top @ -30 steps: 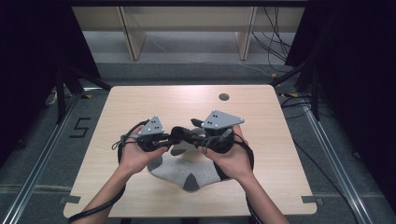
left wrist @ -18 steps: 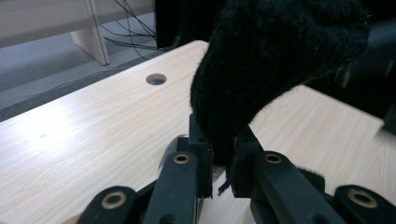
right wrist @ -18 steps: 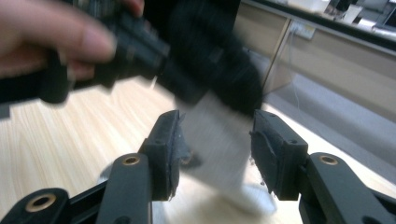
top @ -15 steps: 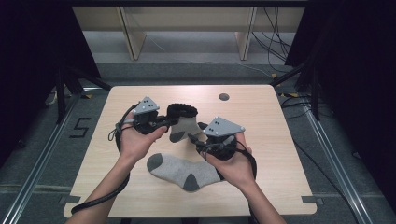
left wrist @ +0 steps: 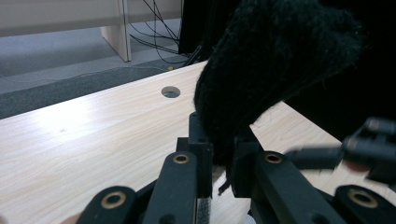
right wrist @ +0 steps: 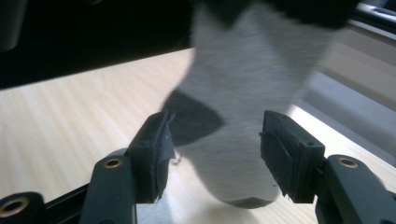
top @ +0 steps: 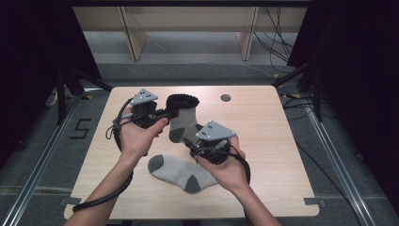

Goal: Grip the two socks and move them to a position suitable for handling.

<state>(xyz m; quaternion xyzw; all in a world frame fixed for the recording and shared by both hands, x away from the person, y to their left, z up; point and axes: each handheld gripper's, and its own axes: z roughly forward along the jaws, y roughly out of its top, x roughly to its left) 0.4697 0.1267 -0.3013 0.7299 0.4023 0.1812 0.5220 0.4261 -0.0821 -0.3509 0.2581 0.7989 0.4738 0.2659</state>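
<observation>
Left gripper (top: pixel 162 114) clamped on the fuzzy black cuff of the hanging grey knit sock (top: pixel 181 123), lifted higher than before; right gripper (top: pixel 192 142) jaws just opened around its foot, pads clear; second sock (top: pixel 181 167) flat on wood table (top: pixel 273 141)

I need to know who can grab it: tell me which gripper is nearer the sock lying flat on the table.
Right. The right gripper hangs just above the flat sock; the left gripper is farther back, holding the lifted sock.
</observation>
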